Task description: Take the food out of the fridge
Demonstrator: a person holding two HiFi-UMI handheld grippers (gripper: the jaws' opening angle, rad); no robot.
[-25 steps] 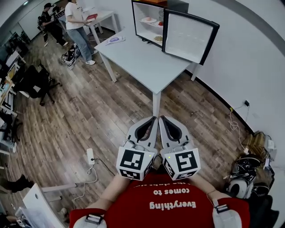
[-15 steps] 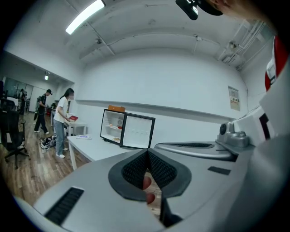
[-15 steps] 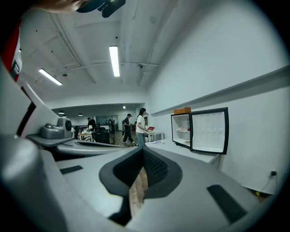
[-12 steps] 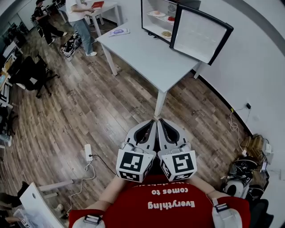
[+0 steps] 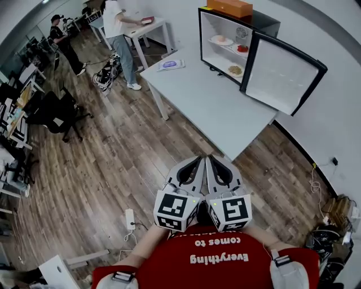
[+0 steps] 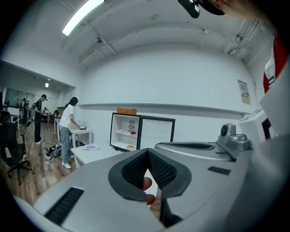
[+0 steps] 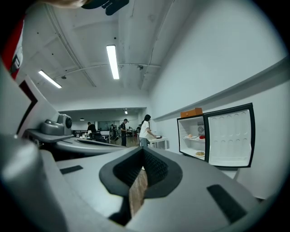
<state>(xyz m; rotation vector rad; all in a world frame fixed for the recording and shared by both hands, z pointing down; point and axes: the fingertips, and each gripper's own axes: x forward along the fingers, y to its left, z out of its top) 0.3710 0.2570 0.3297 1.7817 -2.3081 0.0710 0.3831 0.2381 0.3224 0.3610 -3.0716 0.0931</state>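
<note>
Left gripper (image 5: 197, 162) and right gripper (image 5: 209, 162) side by side at my chest, each with its fingers closed together, nothing between. Ahead: grey table (image 5: 214, 107). At its far end stands the fridge (image 5: 207, 35), door (image 5: 282, 73) open. The food (image 5: 235, 70) sits on plates on the shelves, well apart from me.

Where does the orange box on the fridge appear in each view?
Head view: orange box at top edge, right of centre.
Left gripper view: box left of centre, mid-height.
Right gripper view: box right of centre, mid-height.
Shared landmark: the open fridge door beside it.
</note>
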